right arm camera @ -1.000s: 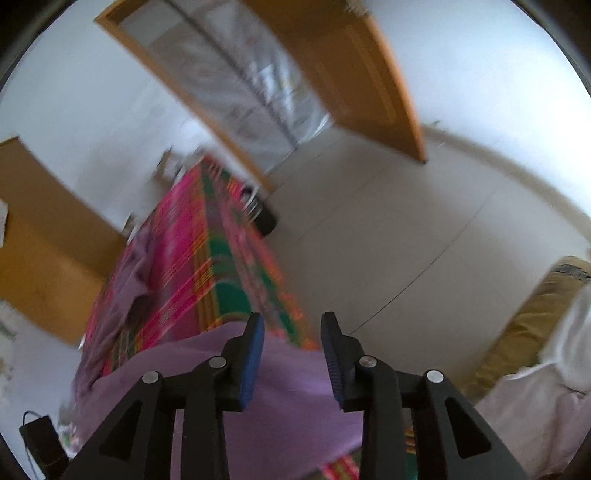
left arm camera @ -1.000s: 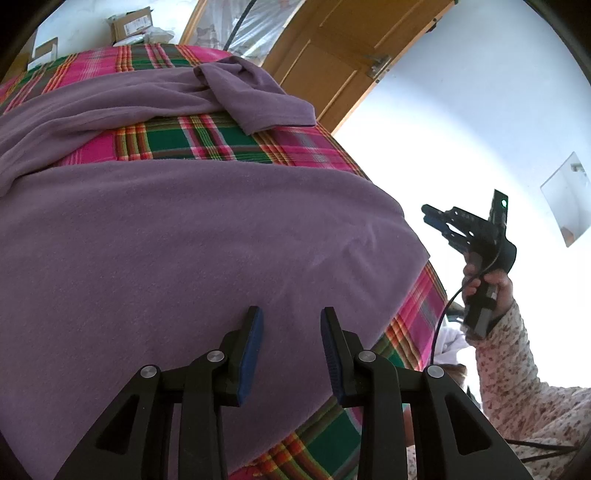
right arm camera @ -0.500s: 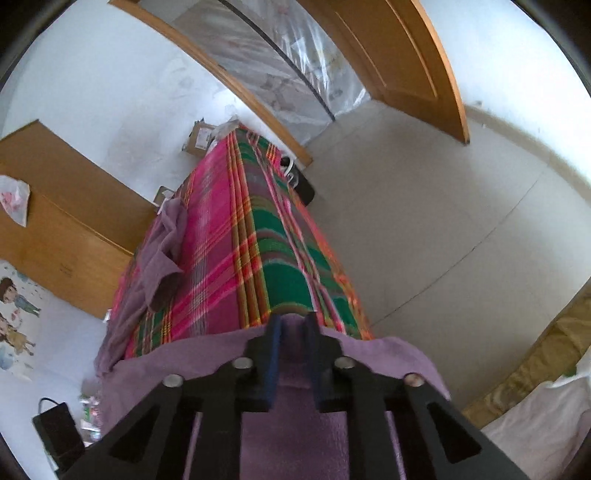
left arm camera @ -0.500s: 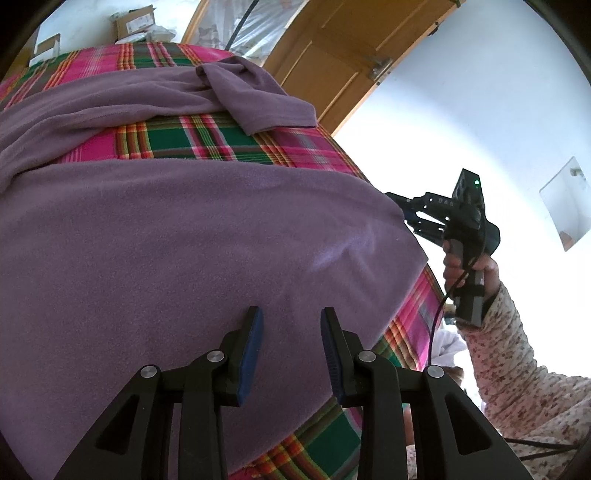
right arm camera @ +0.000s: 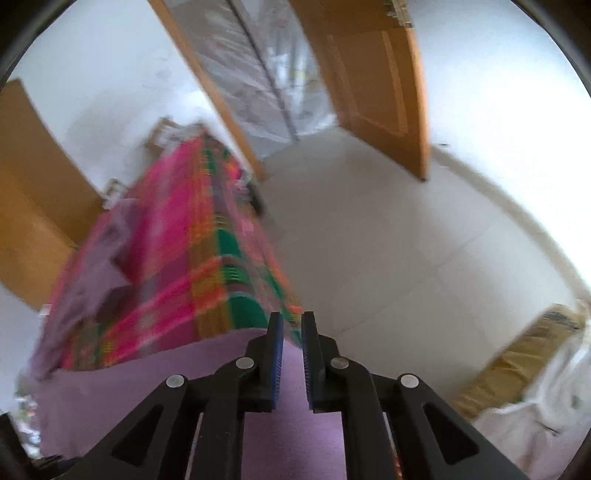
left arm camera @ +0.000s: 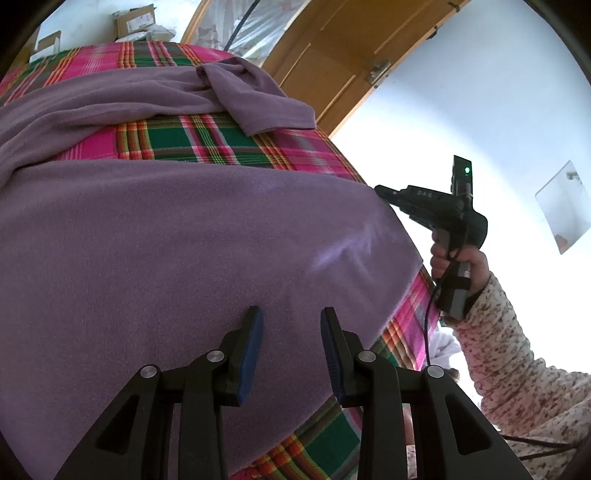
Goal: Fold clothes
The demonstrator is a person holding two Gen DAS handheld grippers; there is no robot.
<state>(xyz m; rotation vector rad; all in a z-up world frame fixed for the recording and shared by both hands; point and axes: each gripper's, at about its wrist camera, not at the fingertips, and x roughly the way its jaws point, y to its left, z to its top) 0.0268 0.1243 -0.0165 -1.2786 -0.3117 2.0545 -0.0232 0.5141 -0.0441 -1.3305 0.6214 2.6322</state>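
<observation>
A purple fleece garment [left arm camera: 166, 240] lies spread over a pink and green plaid bedspread [left arm camera: 207, 142], with one sleeve [left arm camera: 258, 99] bunched at the far end. My left gripper [left arm camera: 291, 312] hovers open just above the garment's near part, nothing between its pads. In the left wrist view my right gripper [left arm camera: 380, 190] has its tips at the garment's right edge, held by a hand in a floral sleeve [left arm camera: 517, 369]. In its own blurred view the right gripper [right arm camera: 292, 315] has its jaws opening a narrow gap over the cloth's edge [right arm camera: 147, 376]; the pads do not press on it.
The bed's right side drops to a pale floor [right arm camera: 406, 240]. An open wooden door [right arm camera: 376, 74] and a plastic-covered doorway stand beyond. Cardboard boxes [left arm camera: 135, 18] sit past the bed's far end. A wooden cabinet [right arm camera: 29, 192] is at left, a brownish bundle [right arm camera: 517, 362] at right.
The right gripper has come in from the side to the garment's right edge. Its jaws went from wide apart to nearly shut, then parted slightly. The left gripper has not moved.
</observation>
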